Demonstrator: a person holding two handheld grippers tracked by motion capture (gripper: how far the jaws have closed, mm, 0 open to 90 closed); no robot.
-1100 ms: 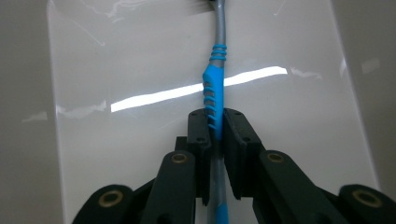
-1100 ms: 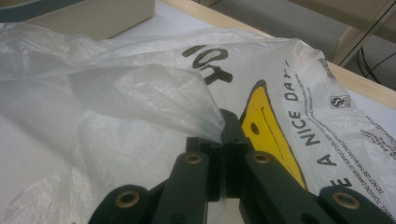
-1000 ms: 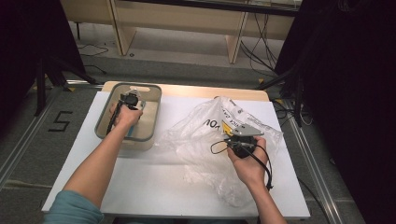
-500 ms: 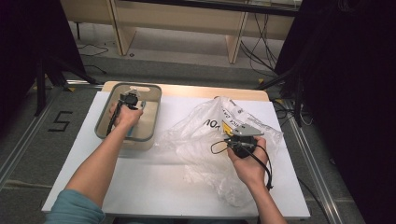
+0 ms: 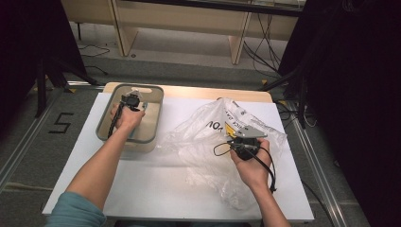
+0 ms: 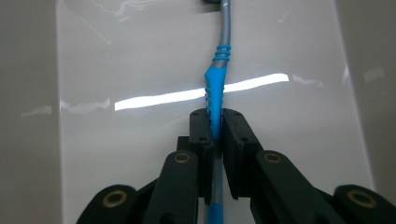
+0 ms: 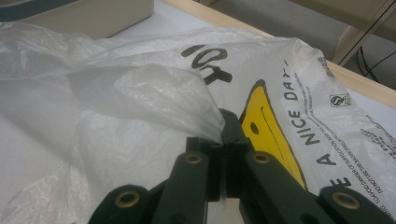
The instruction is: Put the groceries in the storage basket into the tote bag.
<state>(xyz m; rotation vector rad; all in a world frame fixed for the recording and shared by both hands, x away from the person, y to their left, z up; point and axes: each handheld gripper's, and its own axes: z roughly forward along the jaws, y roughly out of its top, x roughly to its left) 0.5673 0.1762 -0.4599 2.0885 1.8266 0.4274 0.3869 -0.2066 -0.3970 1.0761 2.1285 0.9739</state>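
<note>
Ribbed blue toothbrush (image 6: 216, 88) in left tongs (image 6: 214, 126); crinkly bag (image 7: 140, 93) in right tongs (image 7: 223, 140).

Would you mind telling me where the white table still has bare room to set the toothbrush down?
Bare table lies along the near edge, between the forearms, below the tub. The right half is crowded by the plastic bag.

1 toothbrush (image 6: 215, 88), 1 plastic bag (image 5: 213, 142), 1 bin (image 5: 106, 125), 1 table (image 5: 156, 189), 2 hand-held grippers
</note>
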